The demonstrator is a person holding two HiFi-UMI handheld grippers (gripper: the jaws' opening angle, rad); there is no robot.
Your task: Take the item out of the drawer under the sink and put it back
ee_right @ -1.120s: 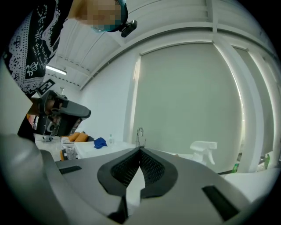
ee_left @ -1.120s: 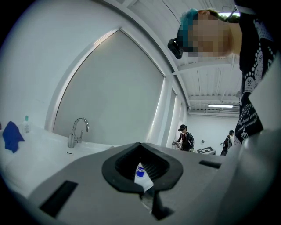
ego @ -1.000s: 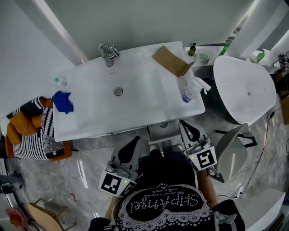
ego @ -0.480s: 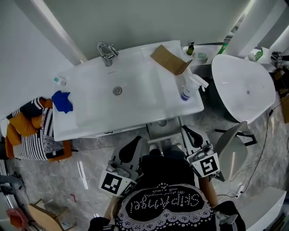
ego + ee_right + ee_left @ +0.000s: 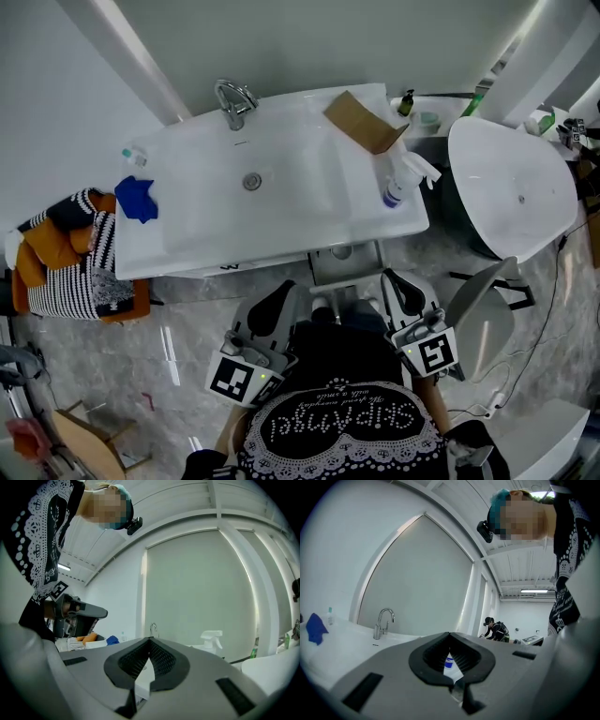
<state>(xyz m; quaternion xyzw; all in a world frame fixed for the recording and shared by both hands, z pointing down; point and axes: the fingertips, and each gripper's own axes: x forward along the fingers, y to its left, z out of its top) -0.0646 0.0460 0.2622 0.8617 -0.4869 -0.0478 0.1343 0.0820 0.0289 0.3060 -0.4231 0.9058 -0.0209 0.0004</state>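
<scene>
A grey unit (image 5: 343,263) shows under the front edge of the white sink (image 5: 281,202); I cannot tell whether it is the drawer. No item from it is in sight. My left gripper (image 5: 284,292) is held level in front of the sink, its jaws closed together with nothing between them (image 5: 449,633). To its right, my right gripper (image 5: 387,276) also points at the sink front, shut and empty (image 5: 150,641). The person's dark top (image 5: 337,412) hides the hands behind both grippers.
On the sink top are a faucet (image 5: 233,101), a blue cloth (image 5: 138,198), a small bottle (image 5: 134,157), a brown cardboard piece (image 5: 364,123) and a white spray bottle (image 5: 401,180). A white round tub (image 5: 511,187) stands right, striped and orange laundry (image 5: 66,258) left.
My right gripper has drawn back from the sink front toward the person. The left gripper has stayed where it was. The head view has shifted slightly.
</scene>
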